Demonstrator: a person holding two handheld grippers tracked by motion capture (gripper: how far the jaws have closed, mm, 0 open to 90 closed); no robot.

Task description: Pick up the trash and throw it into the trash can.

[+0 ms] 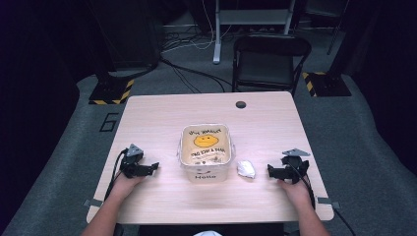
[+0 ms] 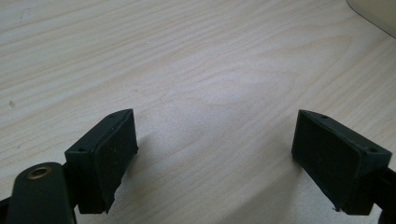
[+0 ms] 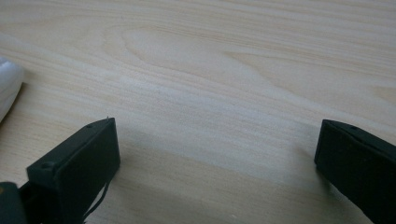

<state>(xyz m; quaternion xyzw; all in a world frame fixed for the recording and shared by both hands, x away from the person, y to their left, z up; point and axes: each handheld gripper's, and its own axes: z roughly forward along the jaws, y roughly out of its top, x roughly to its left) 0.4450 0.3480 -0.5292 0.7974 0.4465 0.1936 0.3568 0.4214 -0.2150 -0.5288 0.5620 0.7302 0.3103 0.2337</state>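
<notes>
Centre of the light wooden counter [image 1: 147,118], a little toward its near edge, sits the clear square plastic container lined with a tan bag printed with a yellow smiley face [image 1: 205,152], its mouth open to the ceiling, and just beside its right wall lies the small crumpled white wad, paper or plastic by the look of it [image 1: 246,169], loose on the wood. The right gripper [image 1: 275,171] rests on the counter near that wad, jaws spread wide with nothing between them; the right gripper view catches the wad's pale edge [image 3: 8,86] off to the side of the jaws. Over by the left edge the left gripper [image 1: 151,168] lies low too, jaws parted and empty, pointing at the container. This reads as the opening reach, nothing grasped yet. Next up, likely: swing the right gripper onto the wad, straddle it, pinch gently, lift it over the rim.
</notes>
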